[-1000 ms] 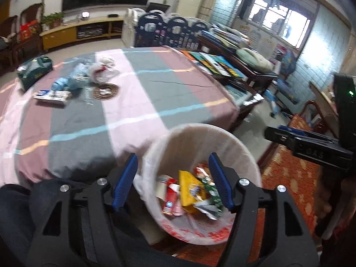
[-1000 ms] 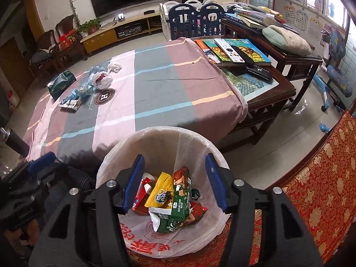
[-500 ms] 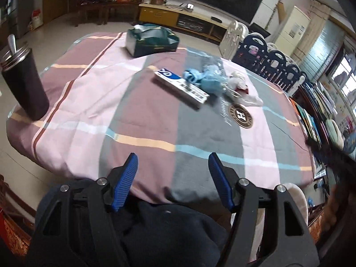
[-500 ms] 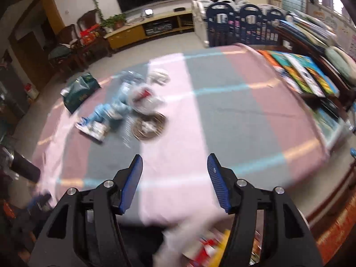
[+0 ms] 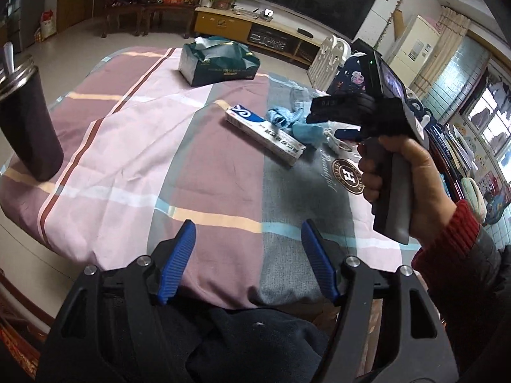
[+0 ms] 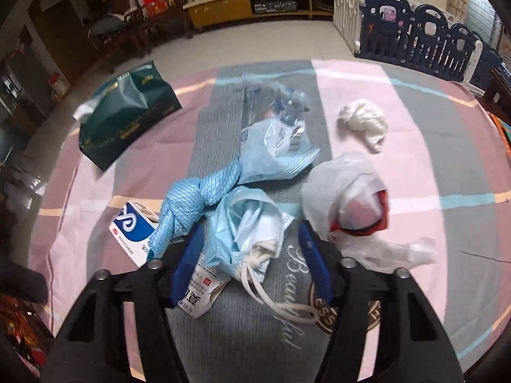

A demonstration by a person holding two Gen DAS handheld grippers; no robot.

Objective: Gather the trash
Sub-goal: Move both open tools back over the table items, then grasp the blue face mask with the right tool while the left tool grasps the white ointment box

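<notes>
The right hand-held gripper (image 6: 252, 255) hangs steeply over the pile of trash, its blue jaws closing with a crumpled pale-blue face mask (image 6: 246, 223) between them, though the pads do not look pressed onto it yet; the mask's white ear loops (image 6: 268, 290) trail toward the near edge of the bench (image 6: 447, 159), across the round logo printed on the striped cloth. Just left of the mask lies a twisted blue glove (image 6: 188, 204), resting over a blue-and-white carton (image 6: 134, 229); just right sits a crumpled white plastic bag (image 6: 345, 191) with something red inside, and beyond them a clear wrapper (image 6: 278, 127) and a wad of white tissue (image 6: 364, 121) toward the far edge. A dark green tissue pack (image 6: 124, 118) sits near the far left corner. The left hand-held gripper (image 5: 249, 255) hovers spread and empty above the near edge, nothing between its jaws, with a dark tumbler (image 5: 27, 127) at the left edge. The mask should be feather-light, limp and compressible, so a pinch across its bunched middle is likely to hold best; grabbing only a loop risks it swinging or snagging the neighbouring bag, while the carton is stiffer and would suit a grip across its narrow sides
</notes>
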